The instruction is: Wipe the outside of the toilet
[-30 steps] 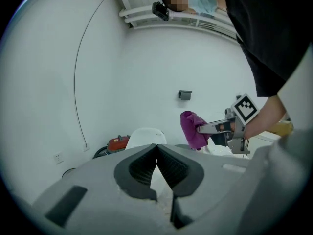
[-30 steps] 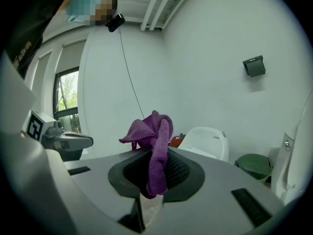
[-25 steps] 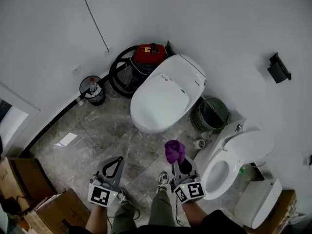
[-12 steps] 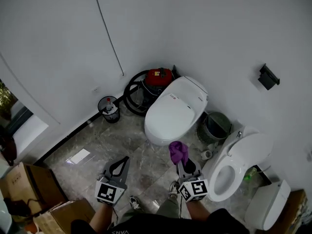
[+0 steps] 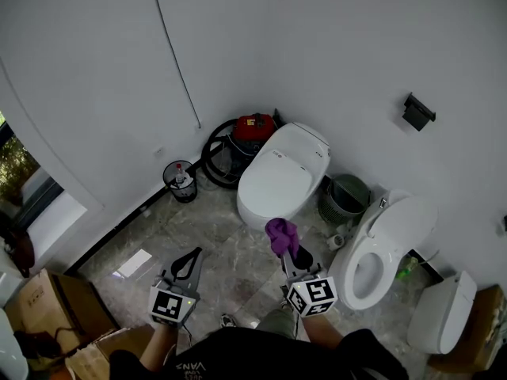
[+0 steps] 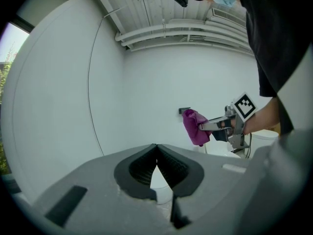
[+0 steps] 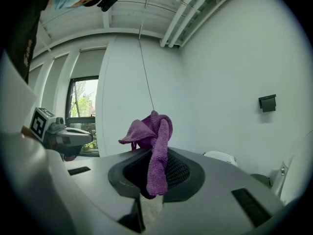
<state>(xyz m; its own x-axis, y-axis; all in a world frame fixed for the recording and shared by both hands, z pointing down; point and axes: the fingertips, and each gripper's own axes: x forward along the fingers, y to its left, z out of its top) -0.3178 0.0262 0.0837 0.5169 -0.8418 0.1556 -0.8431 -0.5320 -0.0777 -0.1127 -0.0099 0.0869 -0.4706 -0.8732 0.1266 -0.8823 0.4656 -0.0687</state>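
Far to the left of the left jaws, cardboard boxes [image 5: 38, 307] sat on the marble floor [image 5: 158, 228]. Ahead of those jaws and a bit left, a small black bin [image 5: 181, 183] stood against the wall. The left gripper [image 5: 194, 253] was held low over the floor, its jaws clenched tip to tip with nothing between them; the left gripper view showed the same, the left gripper [image 6: 156, 147] pinched together and bare.

Ahead, between the two sets of jaws, a red vacuum [image 5: 253, 127] with its black hose was tucked into the corner, just beside the toilet [image 5: 281, 172]. That toilet, white and lid down, stood straight ahead of the right jaws, near but apart from them.

The right gripper [image 5: 287, 250] was grasping a purple cloth [image 5: 280, 234]; in its own view the right gripper [image 7: 155, 155] had the cloth [image 7: 152, 131] bunched above the tips and a strip trailing down between the jaws.

Right of those jaws sat a dark green basket [image 5: 345, 196], then a second toilet [image 5: 396, 236], seat up.
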